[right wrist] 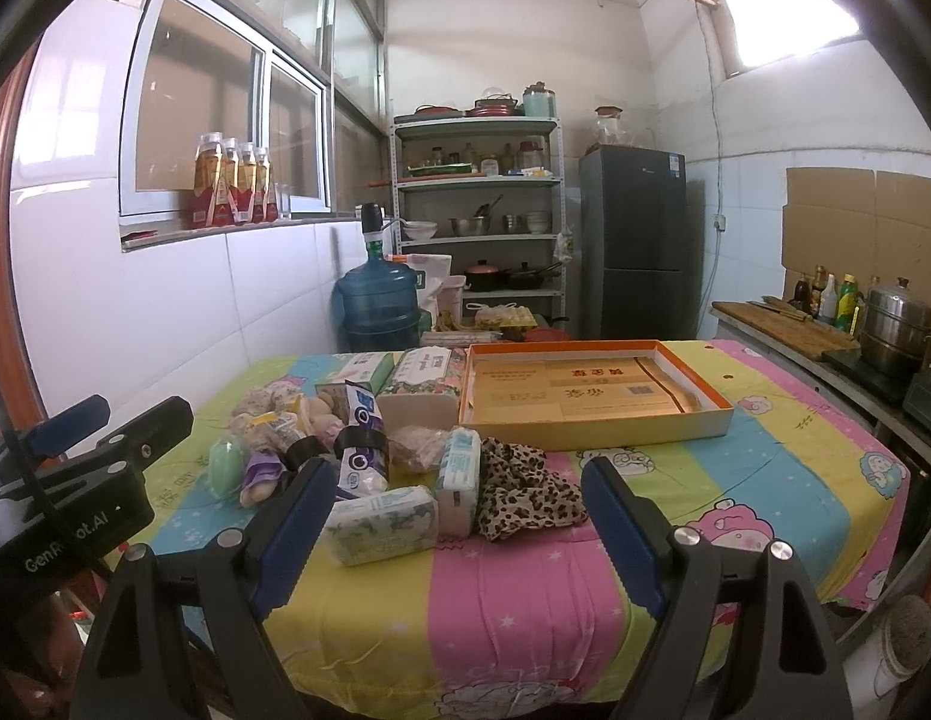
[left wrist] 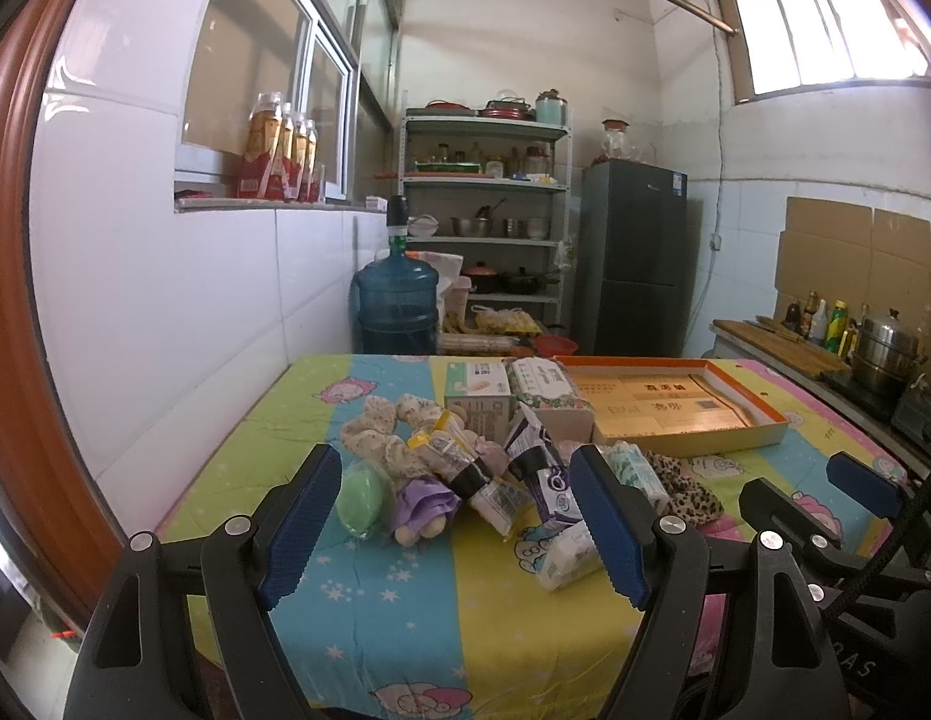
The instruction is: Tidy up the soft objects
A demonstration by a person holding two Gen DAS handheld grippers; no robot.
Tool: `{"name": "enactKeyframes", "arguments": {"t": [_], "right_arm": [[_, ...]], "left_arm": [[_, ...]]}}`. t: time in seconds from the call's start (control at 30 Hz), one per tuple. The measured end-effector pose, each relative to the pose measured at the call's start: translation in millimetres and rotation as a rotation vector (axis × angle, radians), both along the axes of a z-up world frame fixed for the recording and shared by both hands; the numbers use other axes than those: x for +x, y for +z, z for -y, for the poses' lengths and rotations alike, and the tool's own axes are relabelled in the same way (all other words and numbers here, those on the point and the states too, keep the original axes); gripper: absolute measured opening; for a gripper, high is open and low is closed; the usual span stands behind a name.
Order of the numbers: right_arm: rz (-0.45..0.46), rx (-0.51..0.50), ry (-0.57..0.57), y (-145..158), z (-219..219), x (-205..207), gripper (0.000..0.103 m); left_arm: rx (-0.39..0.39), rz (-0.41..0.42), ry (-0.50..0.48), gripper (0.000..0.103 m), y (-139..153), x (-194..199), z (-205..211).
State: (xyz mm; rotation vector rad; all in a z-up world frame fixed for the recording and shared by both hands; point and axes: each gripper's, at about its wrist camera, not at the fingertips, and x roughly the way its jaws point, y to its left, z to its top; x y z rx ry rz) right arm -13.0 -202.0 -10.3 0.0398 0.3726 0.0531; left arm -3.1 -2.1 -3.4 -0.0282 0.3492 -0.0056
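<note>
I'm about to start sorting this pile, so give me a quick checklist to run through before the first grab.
1. Left gripper open, nothing held: ok.
2. Right gripper open, nothing held: ok.
3. Orange-rimmed box open side up, nothing loose inside: ok.
4. Tissue pack nearest the right gripper, lying free at the pile's front: ok.
5. Leopard-print cloth touches the upright tissue pack; may drag it: not ok.
6. Green sponge apart from the doll in the purple dress: cannot tell.

Matt cotton tablecloth [right wrist: 525, 600]; glossy plastic tissue packs [right wrist: 381, 525]; cardboard tray [right wrist: 645, 429].
</note>
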Motion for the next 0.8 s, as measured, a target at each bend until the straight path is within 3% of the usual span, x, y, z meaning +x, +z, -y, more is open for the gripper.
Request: {"name": "enactKeyframes", "arguments": {"t": [0.8], "right_arm": [[-0.036, -0.002, 0.031, -14.8, -3.6, 8.2, 0.084]], "left_arm": [[-0.019, -0.052, 0.010, 0.080, -21.7, 19.6, -10.2]]}}
